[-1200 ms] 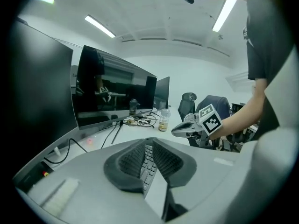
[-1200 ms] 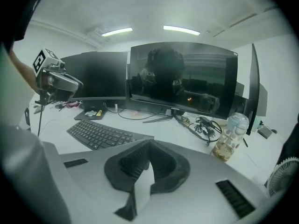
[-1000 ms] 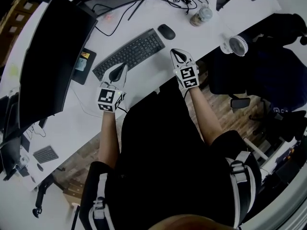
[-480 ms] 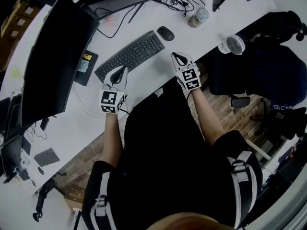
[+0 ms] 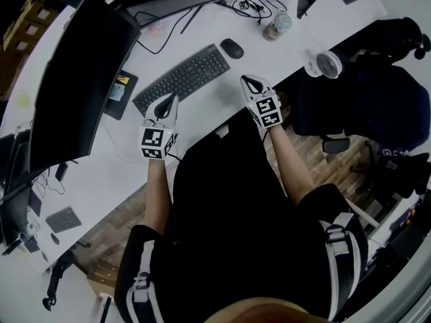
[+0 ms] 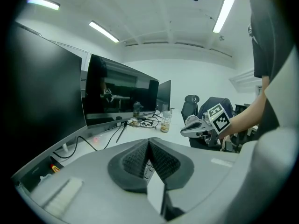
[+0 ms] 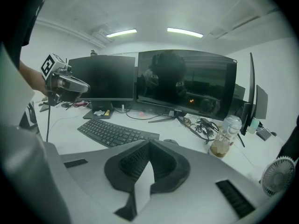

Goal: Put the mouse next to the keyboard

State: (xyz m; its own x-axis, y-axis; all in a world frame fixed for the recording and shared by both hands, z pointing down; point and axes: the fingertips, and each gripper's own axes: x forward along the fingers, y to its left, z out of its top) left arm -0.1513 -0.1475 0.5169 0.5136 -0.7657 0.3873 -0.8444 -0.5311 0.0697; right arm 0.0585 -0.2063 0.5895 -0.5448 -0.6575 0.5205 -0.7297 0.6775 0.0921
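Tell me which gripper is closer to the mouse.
Right. The right gripper is just in front of the mouse, near the right end of the keyboard; the left gripper is by its left front edge, farther off.

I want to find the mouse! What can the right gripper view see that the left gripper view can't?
Only the right gripper view shows the mouse at the keyboard's end, the white fan and the left tongs. Only the left gripper view shows the right tongs. Both show the monitors, the jar and the white desk.
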